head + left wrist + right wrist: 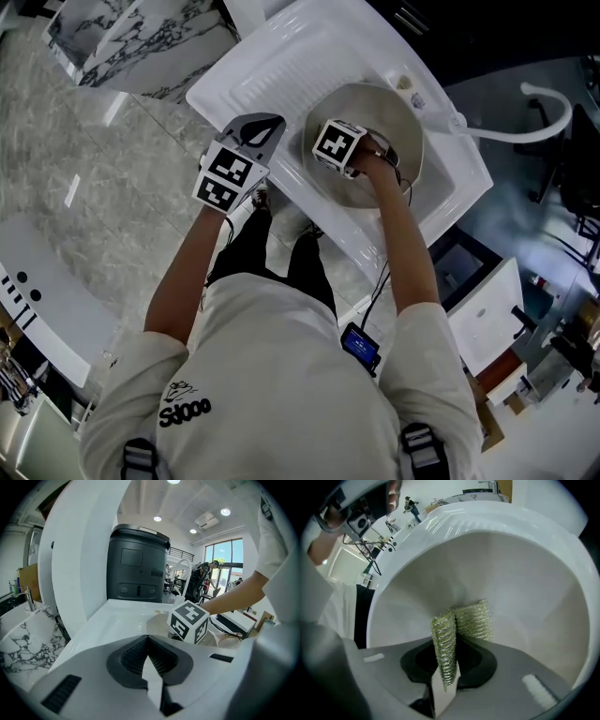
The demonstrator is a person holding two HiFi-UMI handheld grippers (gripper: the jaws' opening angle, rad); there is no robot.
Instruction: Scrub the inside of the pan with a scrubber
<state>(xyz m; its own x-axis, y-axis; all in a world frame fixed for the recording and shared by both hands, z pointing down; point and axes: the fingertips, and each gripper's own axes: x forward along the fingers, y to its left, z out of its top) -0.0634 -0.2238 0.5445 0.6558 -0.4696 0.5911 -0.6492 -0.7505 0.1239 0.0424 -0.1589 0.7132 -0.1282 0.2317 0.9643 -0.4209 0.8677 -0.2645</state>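
Note:
A cream round pan [389, 117] sits in the white sink [459, 178]. My right gripper, seen by its marker cube [337, 143], reaches down into the pan. In the right gripper view the right gripper [449, 644] is shut on a folded gold-green mesh scrubber [461, 625], which presses against the pan's pale inner wall [515, 578]. My left gripper [263, 127] rests over the ribbed drainboard [272, 70], just left of the pan. Its jaws [149, 641] are shut with nothing between them. From there the right gripper's cube [188, 622] shows inside the pan's rim [158, 619].
A white faucet [520, 127] curves over the sink's far right. A marble counter [141, 37] lies to the upper left. A dark grey bin-like unit [137, 564] stands behind the sink. The person's legs stand against the sink's front edge.

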